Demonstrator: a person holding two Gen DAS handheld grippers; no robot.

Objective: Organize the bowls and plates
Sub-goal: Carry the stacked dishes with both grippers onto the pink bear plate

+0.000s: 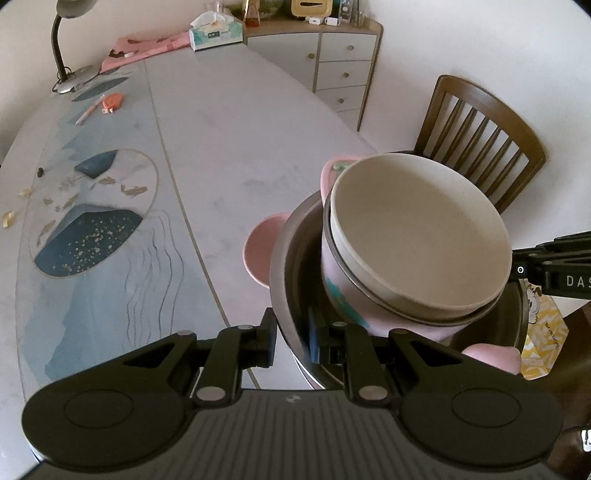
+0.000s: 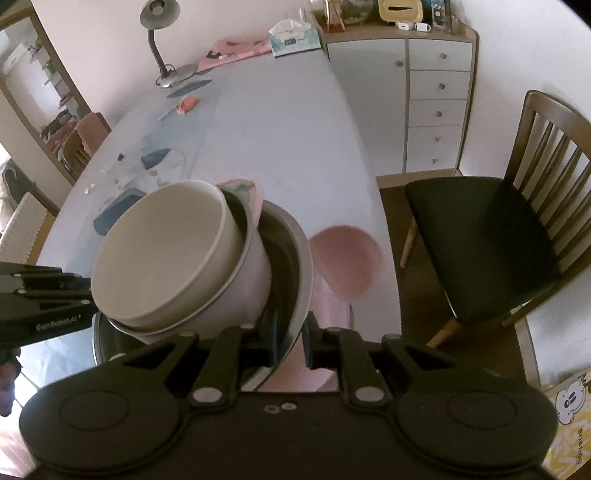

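Observation:
A large steel bowl (image 1: 284, 258) holds a tilted pink bowl with handles (image 1: 343, 291), and a cream bowl (image 1: 417, 236) sits nested in that. My left gripper (image 1: 293, 339) is shut on the steel bowl's near rim. In the right wrist view the same stack shows: steel bowl (image 2: 295, 251), pink bowl (image 2: 251, 284), cream bowl (image 2: 162, 251). My right gripper (image 2: 290, 343) is shut on the steel bowl's rim on the opposite side. A small pink bowl (image 1: 258, 251) sits on the table beside the stack, and it also shows in the right wrist view (image 2: 347, 258).
The long table (image 1: 229, 122) carries a desk lamp (image 1: 62, 48), a tissue box (image 1: 216, 33), a pink cloth and small orange items at the far end. A wooden chair (image 2: 498, 229) stands at the right, a drawer cabinet (image 2: 436, 99) behind. A yellow box (image 2: 569, 417) sits low right.

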